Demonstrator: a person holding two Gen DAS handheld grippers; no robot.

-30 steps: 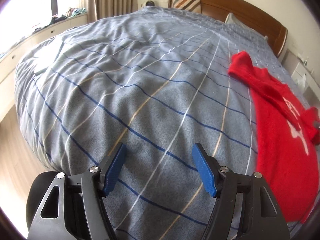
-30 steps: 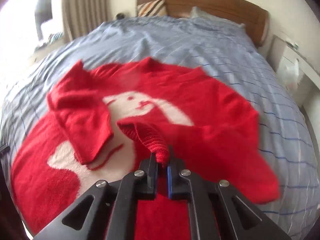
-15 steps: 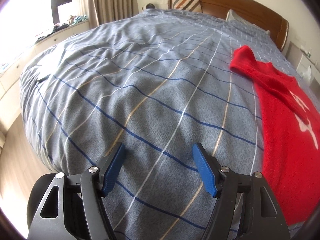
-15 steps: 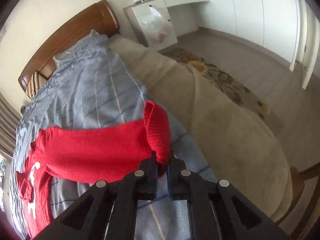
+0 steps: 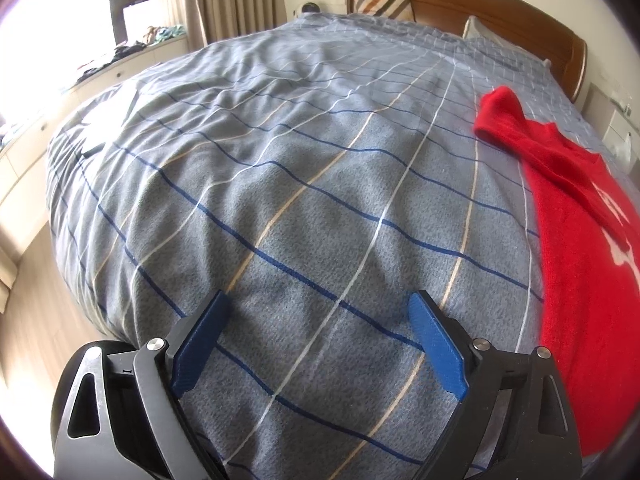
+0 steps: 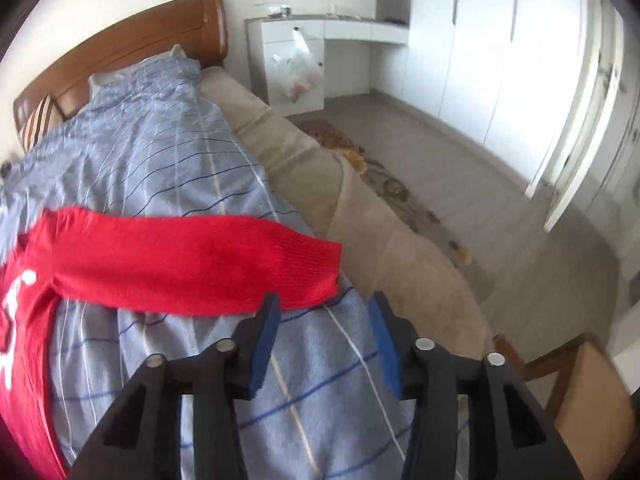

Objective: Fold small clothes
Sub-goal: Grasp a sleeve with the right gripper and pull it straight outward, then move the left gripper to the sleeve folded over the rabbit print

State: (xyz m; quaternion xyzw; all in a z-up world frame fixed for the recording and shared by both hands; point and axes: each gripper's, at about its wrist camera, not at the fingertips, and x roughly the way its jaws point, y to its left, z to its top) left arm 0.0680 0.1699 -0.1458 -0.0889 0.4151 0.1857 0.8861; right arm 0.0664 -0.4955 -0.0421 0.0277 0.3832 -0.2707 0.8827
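1. Released since the earlier frame: the red sleeve (image 6: 192, 264), then pinched in the right tool (image 6: 324, 308), now lies stretched flat across the blue checked bedspread (image 6: 168, 168), its ribbed cuff just beyond the tool's tips at centre frame.
2. Right tool: jaws have just been opening, now spread apart with nothing pinched; only bedspread shows between the blue pads (image 6: 262, 338), with the cuff's lower edge just above the left pad.
3. Left tool (image 5: 320, 312): jaws have just been opening further, now spread wide at the bottom of the frame, empty, hovering over bare bedspread (image 5: 280, 184).
4. Red sweater (image 5: 580, 280) in the left wrist view: spread along the right edge of the frame, well apart from the left tool, one sleeve folded in over the body and reaching toward the upper right; part of a white motif visible at the far right edge.
5. Same sweater body (image 6: 20, 320) in the right wrist view: at the left edge, white motif partly in view, the outstretched sleeve running from it toward centre.
6. Surroundings: wooden headboard (image 5: 480, 4) at the top of the left wrist view, striped pillow (image 5: 382, 2) against it; beige mattress edge (image 6: 360, 208) right of the bedspread, white desk unit (image 6: 320, 40) with a plastic bag (image 6: 294, 72) hanging from it in the upper centre, patterned rug (image 6: 392, 188) on the floor.
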